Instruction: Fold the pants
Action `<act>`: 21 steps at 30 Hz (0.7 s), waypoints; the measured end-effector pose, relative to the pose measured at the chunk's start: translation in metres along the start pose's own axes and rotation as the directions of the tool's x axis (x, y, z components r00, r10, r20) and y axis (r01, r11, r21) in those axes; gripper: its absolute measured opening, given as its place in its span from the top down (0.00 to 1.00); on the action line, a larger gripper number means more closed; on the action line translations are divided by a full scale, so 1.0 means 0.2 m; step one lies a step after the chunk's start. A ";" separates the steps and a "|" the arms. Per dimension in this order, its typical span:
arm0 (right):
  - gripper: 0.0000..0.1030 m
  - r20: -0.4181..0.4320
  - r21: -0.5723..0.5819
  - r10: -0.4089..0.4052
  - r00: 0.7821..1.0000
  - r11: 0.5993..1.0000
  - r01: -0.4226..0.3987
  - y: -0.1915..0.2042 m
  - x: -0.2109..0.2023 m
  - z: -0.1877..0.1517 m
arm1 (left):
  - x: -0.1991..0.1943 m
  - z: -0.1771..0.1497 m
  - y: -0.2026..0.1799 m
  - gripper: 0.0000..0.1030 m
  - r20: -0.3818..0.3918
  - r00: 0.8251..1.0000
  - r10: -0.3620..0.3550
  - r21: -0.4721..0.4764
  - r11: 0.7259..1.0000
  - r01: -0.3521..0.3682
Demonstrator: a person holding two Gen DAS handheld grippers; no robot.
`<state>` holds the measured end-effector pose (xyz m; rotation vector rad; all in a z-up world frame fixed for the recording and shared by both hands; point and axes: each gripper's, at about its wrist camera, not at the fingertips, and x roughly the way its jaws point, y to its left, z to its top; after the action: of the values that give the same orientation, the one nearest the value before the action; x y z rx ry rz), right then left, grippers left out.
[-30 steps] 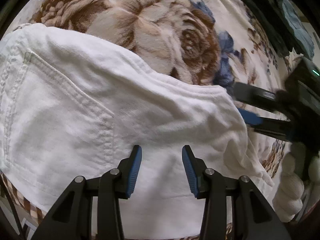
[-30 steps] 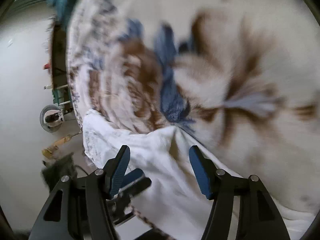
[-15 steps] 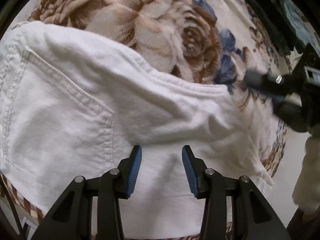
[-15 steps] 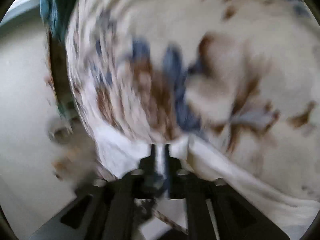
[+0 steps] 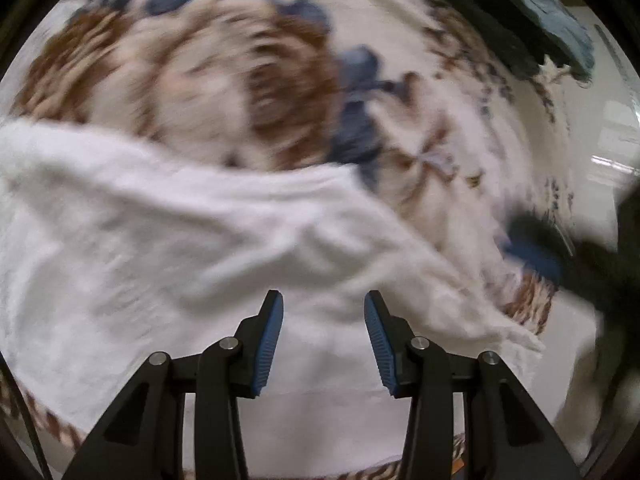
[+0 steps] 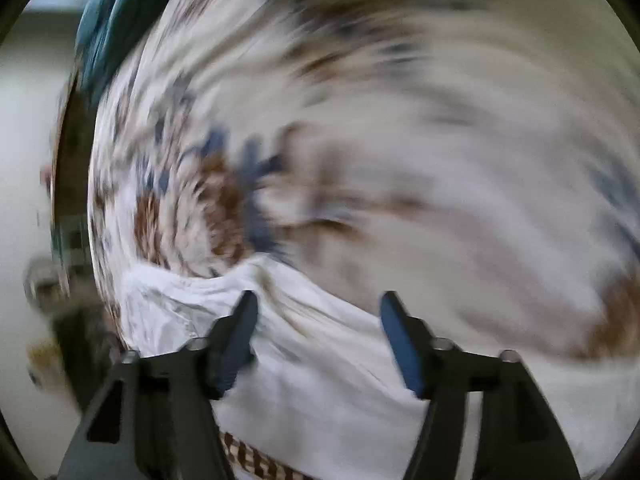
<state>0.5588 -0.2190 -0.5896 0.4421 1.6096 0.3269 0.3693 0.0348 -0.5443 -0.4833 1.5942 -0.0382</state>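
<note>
On a floral blanket [image 5: 240, 92] lie the white pants [image 5: 152, 256], under the empty, part-open left gripper [image 5: 323, 340] and the empty, opening right gripper [image 6: 316, 332]; each should regrip an edge squarely before folding.

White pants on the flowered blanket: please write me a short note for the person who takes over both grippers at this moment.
Left gripper: open, empty, above the white pants.
Right gripper: jaws opening, nothing pinched; pants cloth lies below them.
Pants: lying bunched on the flowered blanket, near its front edge; one end trails toward the right gripper. A dark garment sits at the far corner.
Done: the blurred frames show no neat fold.
Left: take the pants again, fold them and smooth them.
</note>
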 end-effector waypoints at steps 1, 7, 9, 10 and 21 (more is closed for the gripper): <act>0.34 0.033 0.084 -0.019 0.999 0.996 0.016 -0.16 -0.10 -0.08 | 0.04 0.05 -0.05 0.61 0.005 1.000 0.026 0.026 0.999 -0.026; 0.34 0.170 0.554 -0.241 0.956 0.825 0.109 -1.03 -0.46 -0.63 | 0.24 0.17 -0.14 0.47 -0.018 0.996 0.092 0.013 0.996 -0.091; 0.33 0.216 0.714 -0.270 0.938 0.700 0.037 -1.30 -0.51 -0.88 | 0.22 0.14 -0.18 0.43 0.002 0.993 0.117 0.029 0.993 -0.117; 0.33 0.248 0.771 -0.271 0.930 0.636 -0.021 -1.42 -0.53 -1.00 | 0.21 0.13 -0.20 0.43 0.009 0.992 0.128 0.035 0.991 -0.129; 0.25 0.622 0.712 -0.094 0.778 0.481 -0.511 -1.91 -0.26 -1.41 | 0.10 -0.28 -0.71 0.36 0.139 0.985 0.106 0.203 0.970 -0.134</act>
<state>0.2468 -0.5658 -0.6969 1.4140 0.9488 -0.4772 0.3552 -0.1144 -0.5133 -0.2181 1.4717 -0.0829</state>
